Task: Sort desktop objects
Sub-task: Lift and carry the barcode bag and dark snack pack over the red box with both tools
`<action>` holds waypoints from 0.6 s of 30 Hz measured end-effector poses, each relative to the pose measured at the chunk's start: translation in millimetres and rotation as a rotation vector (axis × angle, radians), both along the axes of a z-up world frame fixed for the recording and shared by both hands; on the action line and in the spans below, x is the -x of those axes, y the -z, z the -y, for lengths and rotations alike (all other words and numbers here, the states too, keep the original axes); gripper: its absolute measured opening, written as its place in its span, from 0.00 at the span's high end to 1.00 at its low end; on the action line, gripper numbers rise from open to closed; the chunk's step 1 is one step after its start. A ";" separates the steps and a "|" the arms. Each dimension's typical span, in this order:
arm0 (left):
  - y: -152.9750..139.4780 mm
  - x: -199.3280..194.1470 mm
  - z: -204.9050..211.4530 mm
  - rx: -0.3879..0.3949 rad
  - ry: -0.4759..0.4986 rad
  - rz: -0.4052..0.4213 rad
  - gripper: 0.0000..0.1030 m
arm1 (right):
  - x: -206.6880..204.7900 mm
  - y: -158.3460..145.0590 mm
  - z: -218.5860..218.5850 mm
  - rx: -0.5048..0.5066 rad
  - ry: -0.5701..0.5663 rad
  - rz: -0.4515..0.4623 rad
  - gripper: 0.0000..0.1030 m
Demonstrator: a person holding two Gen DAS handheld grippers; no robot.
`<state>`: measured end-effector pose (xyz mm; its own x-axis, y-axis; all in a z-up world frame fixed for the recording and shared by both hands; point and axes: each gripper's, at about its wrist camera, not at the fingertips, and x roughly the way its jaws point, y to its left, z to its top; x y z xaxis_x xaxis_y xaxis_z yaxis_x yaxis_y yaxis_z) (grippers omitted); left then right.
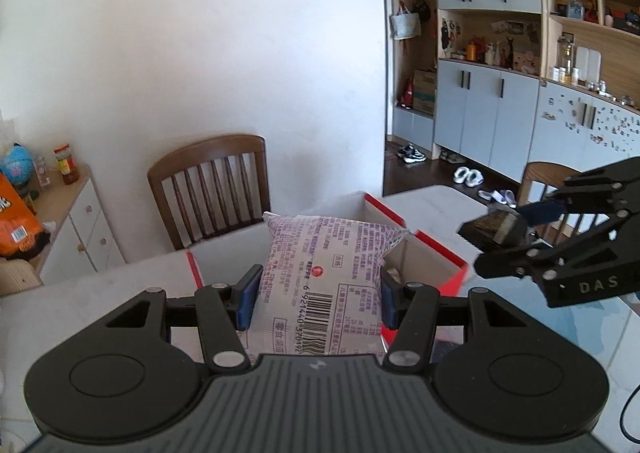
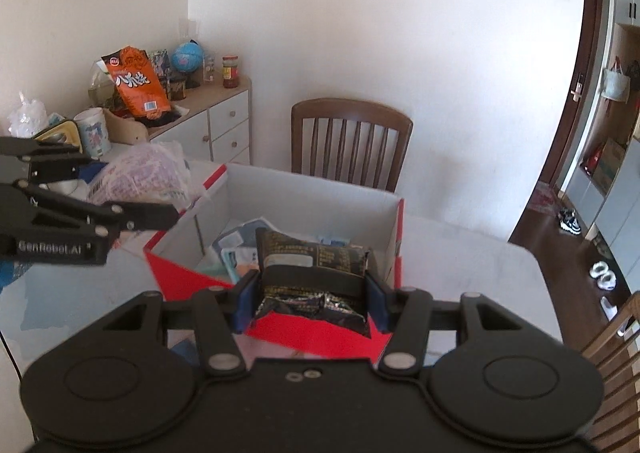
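Packets in both tools: your left tool (image 1: 316,299) is clenched on a puffy white plastic snack packet with purple print (image 1: 324,273), your right tool (image 2: 310,303) grips a crinkled black foil packet (image 2: 316,273). Both hang over the open red-and-white cardboard box (image 2: 312,193) on the pale desk (image 2: 460,253). Several light packets already lie inside, so sorting looks well underway; these two are not yet dropped in.
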<state>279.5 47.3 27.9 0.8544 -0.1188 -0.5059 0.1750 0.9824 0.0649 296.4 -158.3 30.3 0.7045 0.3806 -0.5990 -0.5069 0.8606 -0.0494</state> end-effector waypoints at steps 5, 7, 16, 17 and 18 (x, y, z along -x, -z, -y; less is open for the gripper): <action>-10.8 -21.3 -10.0 -0.001 -0.029 -0.004 0.46 | -16.3 -4.7 1.7 -0.005 -0.008 0.008 0.47; -13.6 -30.5 -14.0 0.003 -0.042 -0.010 0.46 | -23.6 -6.1 3.8 -0.014 -0.006 0.006 0.47; -10.4 -59.6 -24.7 0.025 -0.076 -0.060 0.46 | -45.2 -6.3 0.4 -0.023 -0.026 0.004 0.47; -9.0 -62.5 -24.3 0.022 -0.076 -0.066 0.46 | -47.3 -5.7 -1.2 -0.021 -0.028 0.004 0.47; -7.9 -65.2 -24.3 0.016 -0.077 -0.070 0.46 | -49.7 -5.0 -2.9 -0.020 -0.030 0.003 0.47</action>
